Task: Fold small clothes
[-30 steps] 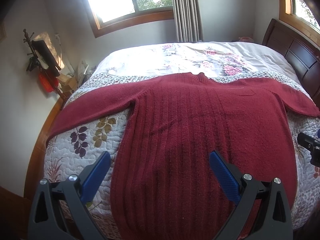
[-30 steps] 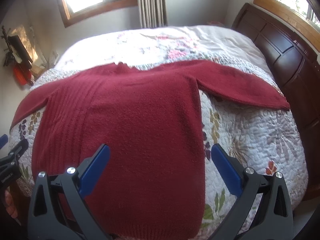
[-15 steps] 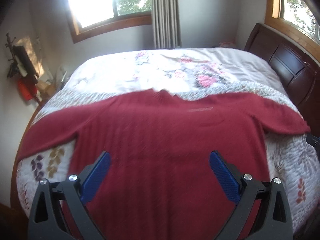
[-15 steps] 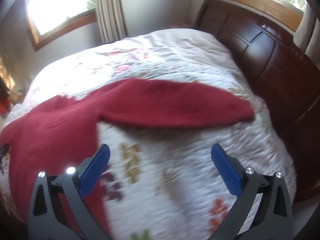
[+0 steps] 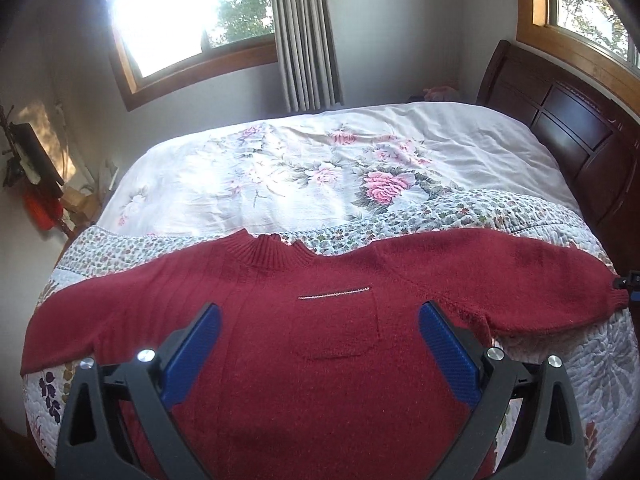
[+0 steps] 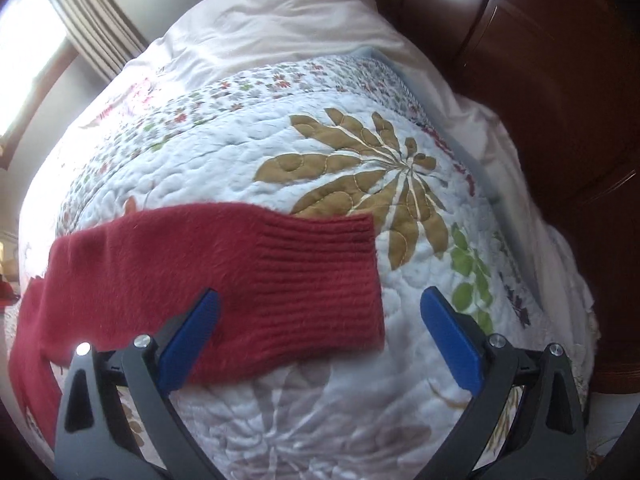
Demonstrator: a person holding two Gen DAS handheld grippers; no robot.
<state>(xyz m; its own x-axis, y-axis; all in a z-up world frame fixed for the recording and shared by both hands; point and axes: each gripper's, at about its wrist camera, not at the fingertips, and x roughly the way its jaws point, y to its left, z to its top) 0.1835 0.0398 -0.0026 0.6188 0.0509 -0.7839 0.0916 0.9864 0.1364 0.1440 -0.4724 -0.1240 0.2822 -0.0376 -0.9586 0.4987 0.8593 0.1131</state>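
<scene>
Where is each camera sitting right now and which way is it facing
Left wrist: on the left gripper, over the sweater body, facing the far window; its open blue-padded jaws show.
Right wrist: on the right gripper, low over the quilt near the headboard, facing the sweater's right cuff; its open jaws show.
Shared: the sweater sleeve, quilt and headboard.
</scene>
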